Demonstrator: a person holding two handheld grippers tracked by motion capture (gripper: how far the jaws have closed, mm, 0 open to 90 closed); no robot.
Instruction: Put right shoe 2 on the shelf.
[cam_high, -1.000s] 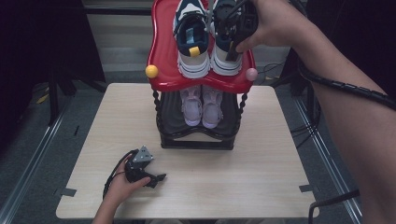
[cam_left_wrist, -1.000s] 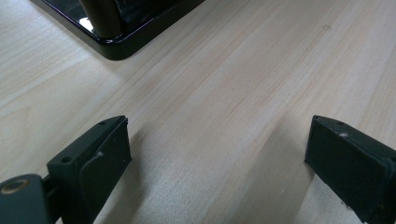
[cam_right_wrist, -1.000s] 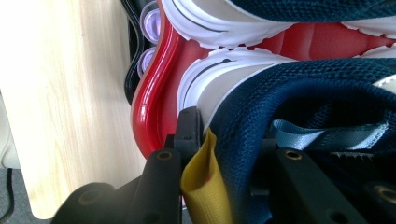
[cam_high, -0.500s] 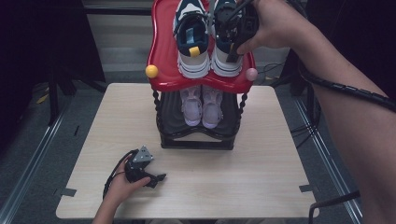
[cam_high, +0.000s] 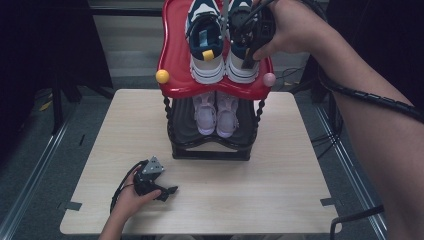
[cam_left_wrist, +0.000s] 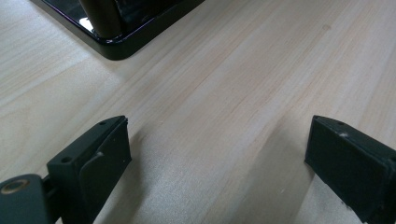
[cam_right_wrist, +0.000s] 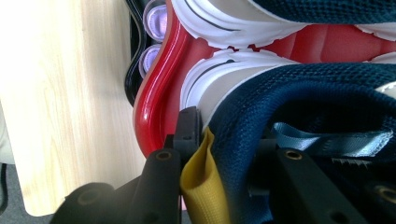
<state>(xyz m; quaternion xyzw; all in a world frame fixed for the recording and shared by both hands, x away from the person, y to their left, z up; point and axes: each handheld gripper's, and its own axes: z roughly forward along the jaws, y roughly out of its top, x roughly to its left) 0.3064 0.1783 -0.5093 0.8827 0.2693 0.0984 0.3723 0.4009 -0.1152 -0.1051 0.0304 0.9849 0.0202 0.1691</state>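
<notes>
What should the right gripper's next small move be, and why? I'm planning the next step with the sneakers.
Probably a slight lift to test the hold. The right gripper is shut on the heel collar of the right navy sneaker, which sits on the red top shelf beside its mate. The left gripper rests open on the table.

I see the navy sneaker (cam_high: 243, 47) with its white sole sitting on the red top shelf (cam_high: 175, 65), toe toward me, its heel collar and yellow pull tab (cam_right_wrist: 201, 186) clamped in my right tool (cam_high: 252, 37). Its twin (cam_high: 206, 45) lies just left of that tool.
</notes>
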